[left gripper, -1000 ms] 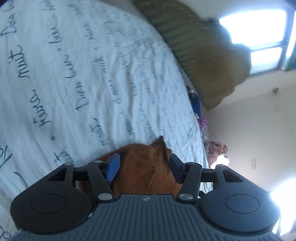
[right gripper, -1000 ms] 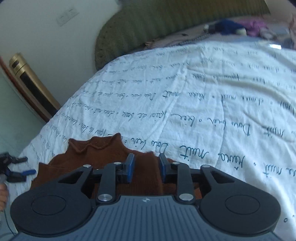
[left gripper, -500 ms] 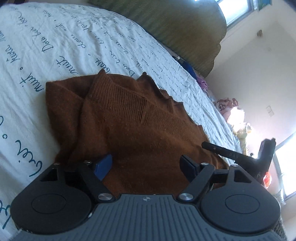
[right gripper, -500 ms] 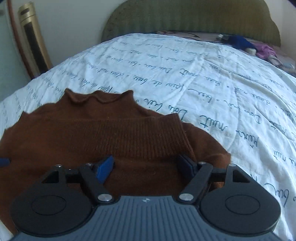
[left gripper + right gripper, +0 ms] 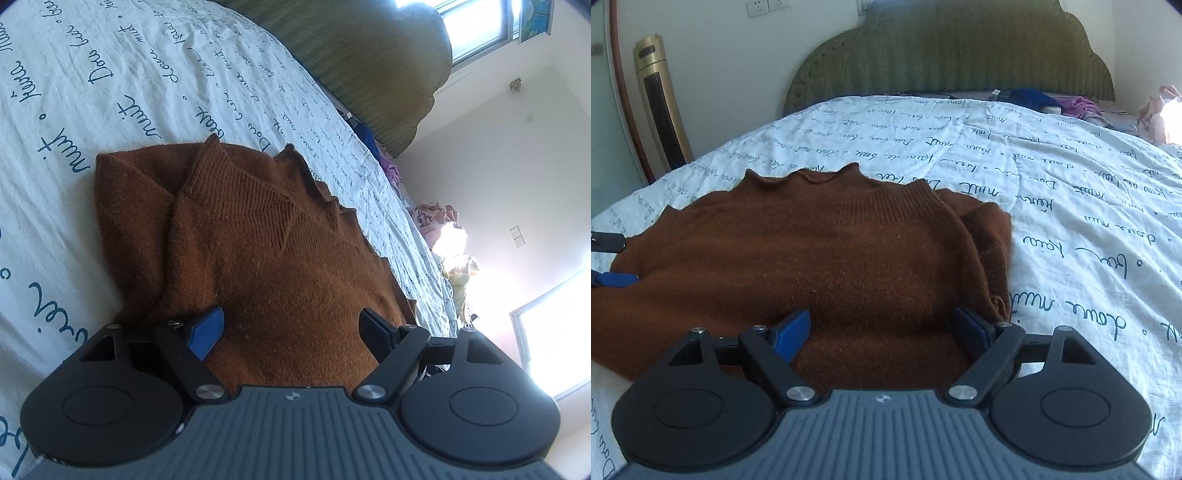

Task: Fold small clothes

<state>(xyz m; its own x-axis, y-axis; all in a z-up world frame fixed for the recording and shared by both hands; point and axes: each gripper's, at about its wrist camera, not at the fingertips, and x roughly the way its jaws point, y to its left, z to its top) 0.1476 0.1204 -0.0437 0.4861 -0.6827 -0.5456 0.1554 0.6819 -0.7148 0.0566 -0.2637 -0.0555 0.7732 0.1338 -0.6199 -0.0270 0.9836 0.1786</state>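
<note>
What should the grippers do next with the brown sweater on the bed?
Probably lower both and pinch the near edge of the sweater to fold it over. It lies partly folded on the bedspread. The left hand-held gripper and the right hand-held gripper have just been opening; both stand wide over the knit, gripping nothing.

The rust-brown knitted wool sweater (image 5: 820,258) is looking soft and fuzzy with ribbed bands, lying on the white script-printed cotton bedsheet (image 5: 1052,192) that is showing matt and lightly creased, before the green ribbed fabric headboard (image 5: 953,59).
</note>
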